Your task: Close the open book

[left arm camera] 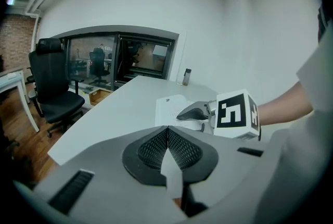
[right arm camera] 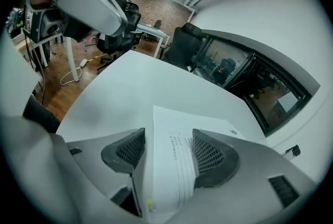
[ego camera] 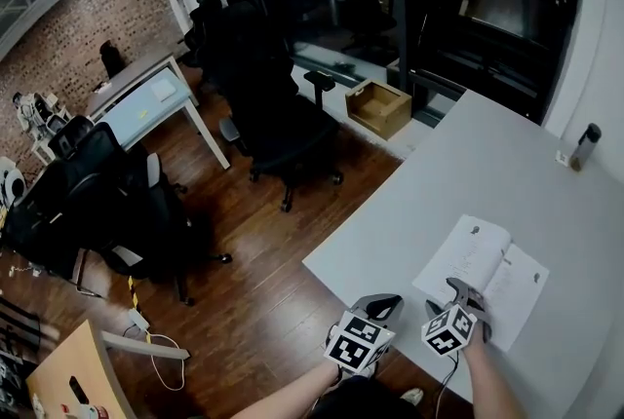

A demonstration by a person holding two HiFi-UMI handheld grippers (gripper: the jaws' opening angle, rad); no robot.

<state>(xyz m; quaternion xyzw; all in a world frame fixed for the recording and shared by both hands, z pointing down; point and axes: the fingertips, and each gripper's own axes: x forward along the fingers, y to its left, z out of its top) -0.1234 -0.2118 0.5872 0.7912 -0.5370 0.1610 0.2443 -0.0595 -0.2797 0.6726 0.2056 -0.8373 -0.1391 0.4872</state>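
A white open book [ego camera: 483, 266] of printed paper pages lay flat and spread on the pale grey, smooth surface [ego camera: 507, 164], close to that surface's near edge. The grey plastic right tool [ego camera: 458, 292], carrying a black-and-white marker cube, hung over the surface at the book's near left corner and pointed downward. In the right gripper view its jaws stood wide apart [right arm camera: 167, 139], with the edge of the book's left-hand page [right arm camera: 177, 160] lying between them: one mesh pad sat over the bare surface and the other over the printed lines, and neither pressed on the paper. The matching grey left tool [ego camera: 380, 306] was held just over the surface's near edge, beside the right tool and clear of the book. In the left gripper view its two jaws were together [left arm camera: 167, 130] with nothing between them, and it faced across the surface toward the book [left arm camera: 169, 107] and the right tool [left arm camera: 190, 113]. At the surface's far side stood what looked like a small dark bottle [ego camera: 588, 144] with a pale cap, though it was too small to be sure. Off the surface's left side, a black office chair [ego camera: 278, 120] and an open tan box [ego camera: 378, 107] stood on the brown wooden floor [ego camera: 263, 261].
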